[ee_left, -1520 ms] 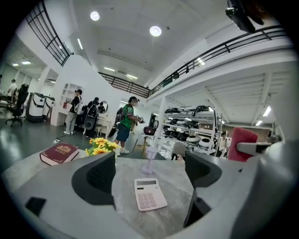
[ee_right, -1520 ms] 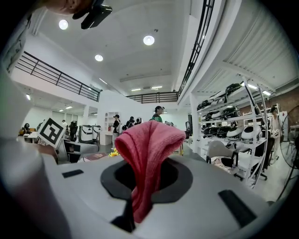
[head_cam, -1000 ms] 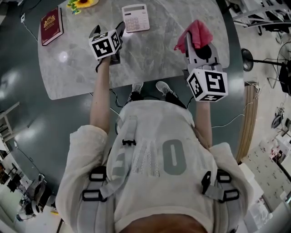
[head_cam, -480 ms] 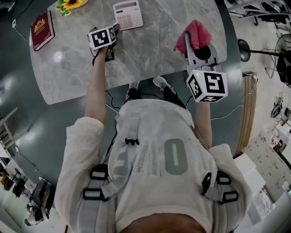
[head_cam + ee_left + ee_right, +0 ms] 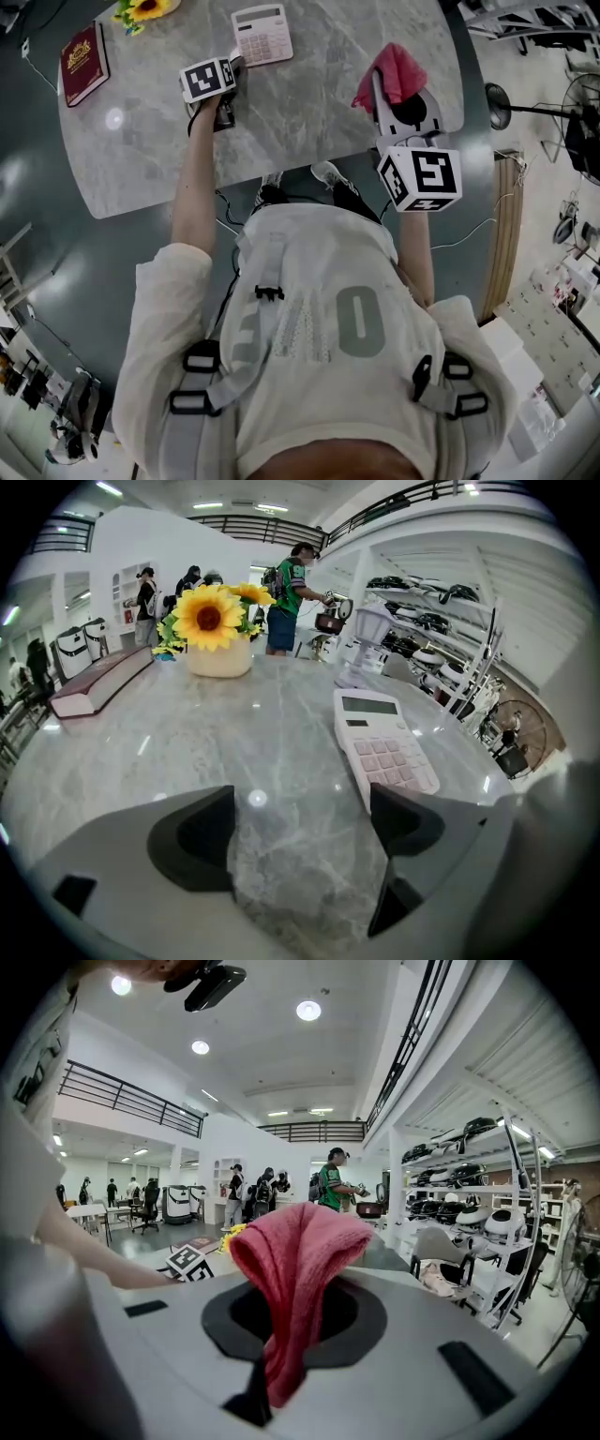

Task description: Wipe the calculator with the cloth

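Head view: a person stands at a grey marbled table [image 5: 309,131]. The calculator [image 5: 262,35] lies flat near the far edge, keys up. The left gripper [image 5: 227,67] sits just beside the calculator's near left corner, its marker cube uppermost. The right gripper [image 5: 386,89] is at the table's right side, well apart from the calculator, with the red cloth [image 5: 397,71] bunched at its tip. A dark red book [image 5: 79,62] lies at the far left, and a sunflower arrangement [image 5: 145,9] stands between the book and the calculator. Left gripper view: the left gripper [image 5: 300,822] has its jaws spread wide with only bare table [image 5: 234,733] between them. The calculator [image 5: 382,747] lies ahead and to the right; its near end meets the right jaw's outline, though contact cannot be told. Beyond it stand the sunflowers in a pale pot [image 5: 216,635], with the book [image 5: 98,682] to their left. Right gripper view: the right gripper [image 5: 281,1335] has its jaws closed on the cloth [image 5: 300,1251], which rises from the pinch and folds over in a hump. The left gripper's marker cube [image 5: 192,1260] shows low at the left, past the person's forearm.
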A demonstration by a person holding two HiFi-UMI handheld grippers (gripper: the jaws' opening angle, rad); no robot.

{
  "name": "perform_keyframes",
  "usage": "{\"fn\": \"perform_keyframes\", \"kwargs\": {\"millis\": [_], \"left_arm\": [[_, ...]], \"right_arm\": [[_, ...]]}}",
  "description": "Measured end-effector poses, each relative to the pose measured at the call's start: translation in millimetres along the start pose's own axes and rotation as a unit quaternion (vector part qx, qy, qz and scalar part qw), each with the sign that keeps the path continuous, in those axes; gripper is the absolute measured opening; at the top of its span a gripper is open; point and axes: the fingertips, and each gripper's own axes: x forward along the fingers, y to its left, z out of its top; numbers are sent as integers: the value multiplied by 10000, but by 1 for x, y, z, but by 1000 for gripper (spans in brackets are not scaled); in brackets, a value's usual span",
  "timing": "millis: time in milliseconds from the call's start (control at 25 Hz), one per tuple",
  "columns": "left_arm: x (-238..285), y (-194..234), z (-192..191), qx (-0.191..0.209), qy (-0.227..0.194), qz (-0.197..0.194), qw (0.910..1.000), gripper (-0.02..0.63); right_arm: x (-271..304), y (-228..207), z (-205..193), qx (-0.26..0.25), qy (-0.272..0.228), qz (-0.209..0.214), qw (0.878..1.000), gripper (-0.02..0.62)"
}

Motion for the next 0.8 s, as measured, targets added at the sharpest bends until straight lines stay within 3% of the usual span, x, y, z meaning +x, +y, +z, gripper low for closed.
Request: {"fn": "perform_keyframes", "kwargs": {"millis": [440, 640, 800], "left_arm": [[3, 3, 1, -25, 120, -22, 9999, 448], [4, 3, 3, -31, 193, -40, 9998, 448], [3, 3, 3, -40, 225, -30, 9997, 448]], "right_arm": [[33, 15, 3, -417, 107, 300, 9986, 57], [88, 10, 18, -1417, 274, 476, 9884, 57], [150, 12, 16, -2605, 709, 639, 9608, 55]]}}
